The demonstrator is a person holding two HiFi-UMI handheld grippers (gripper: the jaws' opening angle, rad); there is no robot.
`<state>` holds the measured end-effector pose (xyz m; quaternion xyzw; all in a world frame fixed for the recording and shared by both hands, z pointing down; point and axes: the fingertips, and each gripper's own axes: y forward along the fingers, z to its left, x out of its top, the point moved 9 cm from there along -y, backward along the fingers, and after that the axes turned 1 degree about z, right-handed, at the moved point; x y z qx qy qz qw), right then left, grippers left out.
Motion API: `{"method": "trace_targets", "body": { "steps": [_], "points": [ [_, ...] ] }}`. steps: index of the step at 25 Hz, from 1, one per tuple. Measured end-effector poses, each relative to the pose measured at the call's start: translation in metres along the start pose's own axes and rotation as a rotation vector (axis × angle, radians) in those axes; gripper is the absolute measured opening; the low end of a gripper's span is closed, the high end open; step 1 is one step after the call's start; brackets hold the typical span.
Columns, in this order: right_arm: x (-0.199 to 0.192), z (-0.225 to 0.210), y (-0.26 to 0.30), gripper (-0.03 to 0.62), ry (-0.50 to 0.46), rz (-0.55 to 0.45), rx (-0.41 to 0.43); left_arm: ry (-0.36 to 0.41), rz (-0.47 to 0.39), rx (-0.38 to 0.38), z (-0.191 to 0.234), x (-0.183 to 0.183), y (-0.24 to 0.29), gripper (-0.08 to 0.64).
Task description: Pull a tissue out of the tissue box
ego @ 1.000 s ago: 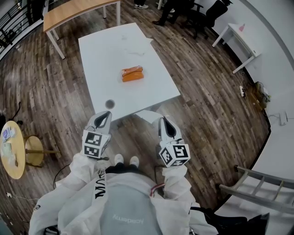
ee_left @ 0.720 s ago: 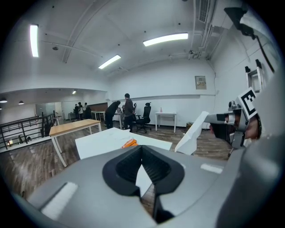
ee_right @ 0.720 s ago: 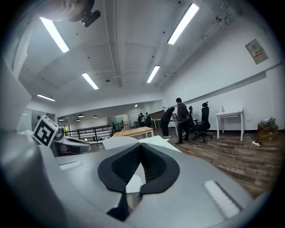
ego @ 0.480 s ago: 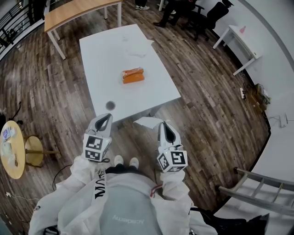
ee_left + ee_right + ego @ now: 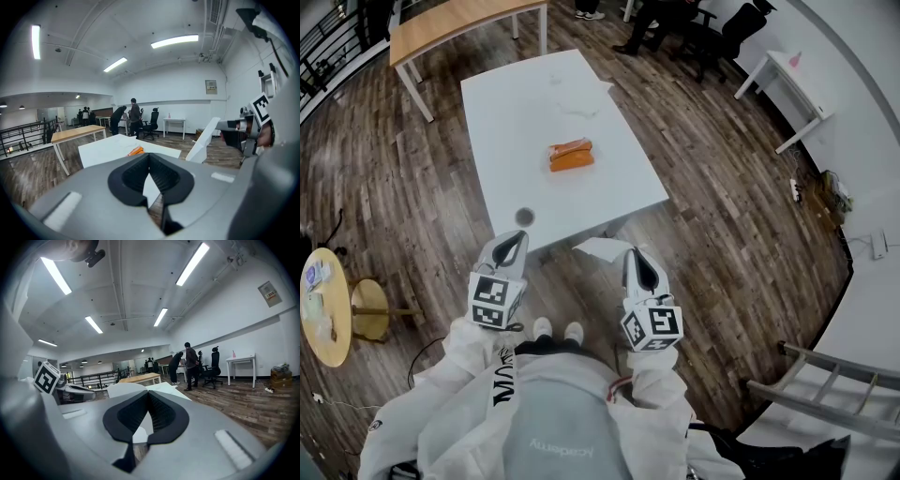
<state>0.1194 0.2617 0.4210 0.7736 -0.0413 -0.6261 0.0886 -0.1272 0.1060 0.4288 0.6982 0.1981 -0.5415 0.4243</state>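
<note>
Just short of the table's [image 5: 511, 122] near edge, the left hand-held gripper [image 5: 515, 236] was pressed together, empty, and the right hand-held gripper [image 5: 636, 253] pinched a white sheet [image 5: 598, 249], probably a tissue, which might slip from so slight a hold, while the orange tissue box [image 5: 571, 153] at mid-table was too small to show its opening.

The orange tissue box [image 5: 571, 155] lies flat near the middle of the white table [image 5: 516, 141] (slightly nearer its right edge). A white tissue [image 5: 600, 248] is off the table's near edge, pinched by the right gripper [image 5: 634, 255].
</note>
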Motion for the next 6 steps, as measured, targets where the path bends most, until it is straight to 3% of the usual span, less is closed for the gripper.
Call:
{"method": "trace_targets", "body": {
  "steps": [6],
  "points": [
    [0.0013, -0.0021, 0.0008, 0.002, 0.001, -0.001, -0.002, 0.003, 0.001, -0.002, -0.0010, 0.0025, 0.0022, 0.000]
  ]
}}
